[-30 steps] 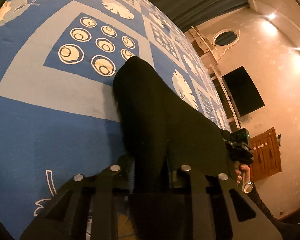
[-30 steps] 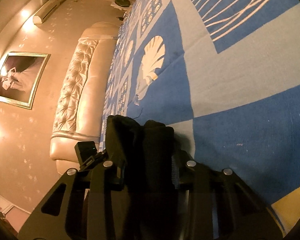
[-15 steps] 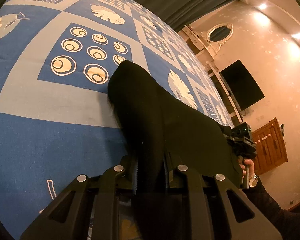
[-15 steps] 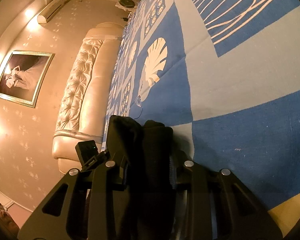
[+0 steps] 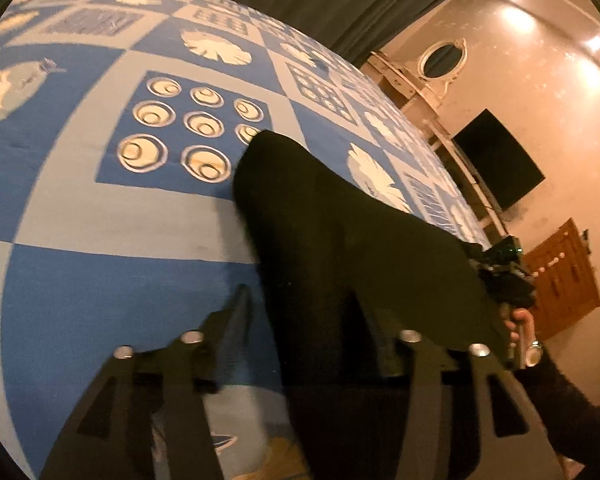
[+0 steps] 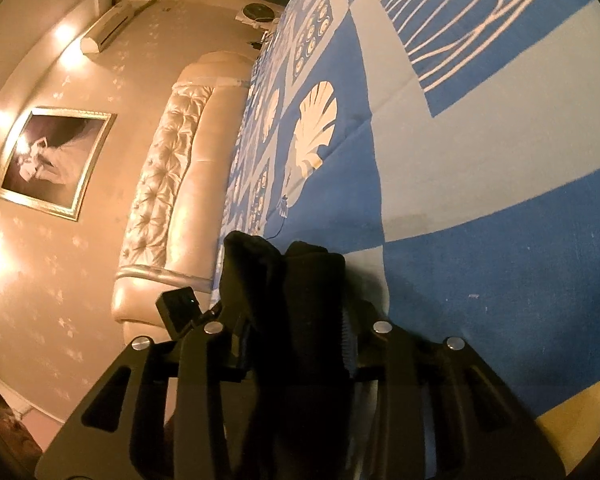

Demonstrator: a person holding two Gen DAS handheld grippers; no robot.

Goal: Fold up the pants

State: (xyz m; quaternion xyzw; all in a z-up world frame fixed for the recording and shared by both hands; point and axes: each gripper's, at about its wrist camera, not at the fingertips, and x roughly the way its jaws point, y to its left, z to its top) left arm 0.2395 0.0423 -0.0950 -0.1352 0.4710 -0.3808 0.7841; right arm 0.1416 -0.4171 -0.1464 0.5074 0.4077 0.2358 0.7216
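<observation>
Pants [image 5: 340,240]: black, draped on the blue patterned bed cover [image 5: 100,280], stretching ahead of both sets of fingers.
Left gripper [image 5: 304,320]: fingers have just been spreading; cloth lies between them, apparently released to settle the fold.
Right gripper [image 6: 296,320]: fingers pinching bunched cloth, likely keeping that corner placed.

Wide open blue-and-pale patterned bedspread [image 5: 112,240] left of and beyond the black folded pants [image 5: 340,248]; nothing lying on it. Right side blocked by the other handheld black gripper [image 5: 504,280], touching the pants' edge. In right wrist view, open bedspread ahead and right; cream tufted headboard [image 6: 172,184] closing off the left.
</observation>
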